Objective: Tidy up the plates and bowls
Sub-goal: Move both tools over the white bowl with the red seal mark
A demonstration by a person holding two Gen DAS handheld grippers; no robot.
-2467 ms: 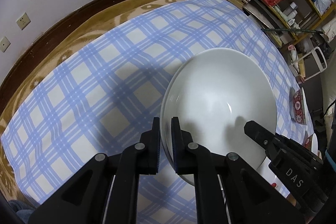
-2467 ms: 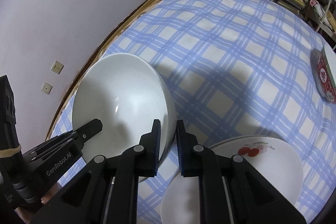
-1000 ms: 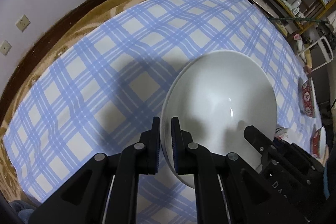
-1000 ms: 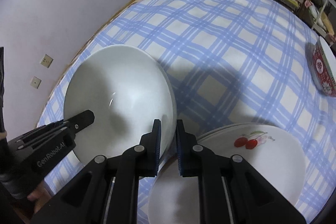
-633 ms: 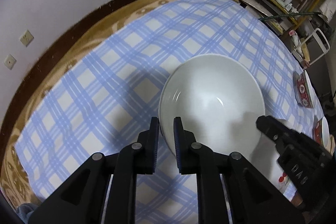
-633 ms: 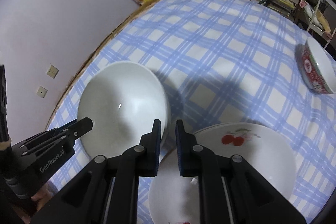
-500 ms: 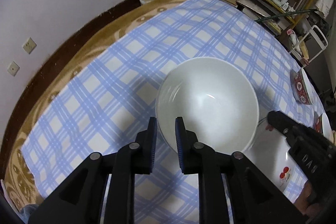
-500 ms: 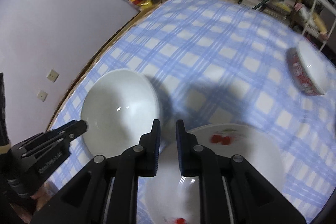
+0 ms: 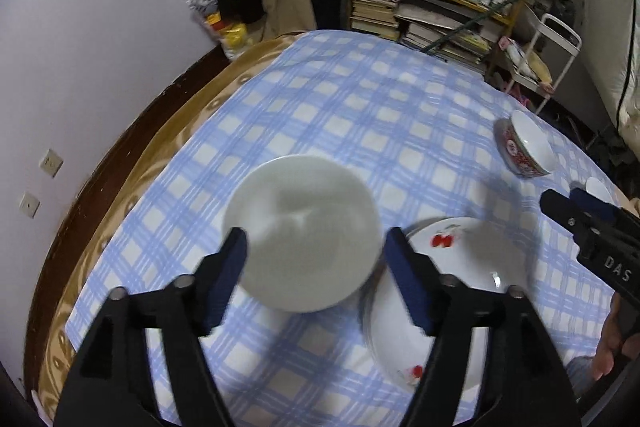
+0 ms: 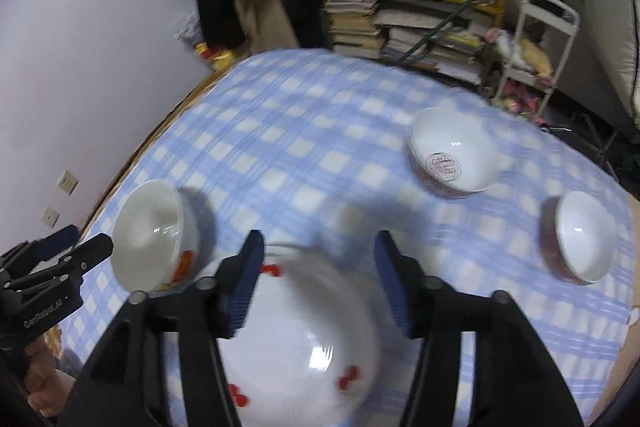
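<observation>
A: What's different from a moment ago?

B: Both sets of tongs had the big white bowl (image 9: pixel 302 233) pinched by its rim. Now the left tongs (image 9: pixel 316 277) and the right tongs (image 10: pixel 316 277) are both opening, with nothing pressed between the pads. The bowl sits by itself on the checked surface (image 9: pixel 360 115), centre-left in the left view.

A: So it's been put down?

B: I'd say so. It rests just beside the cherry-print plates (image 9: pixel 456 291), its lower right edge possibly overlapping their rim; too blurred to tell.

A: What's left?

B: In the right view a red-patterned bowl (image 10: pixel 454 157) stands upper right and a smaller bowl (image 10: pixel 578 237) at the right edge, well apart. Those likely need gathering next.
</observation>
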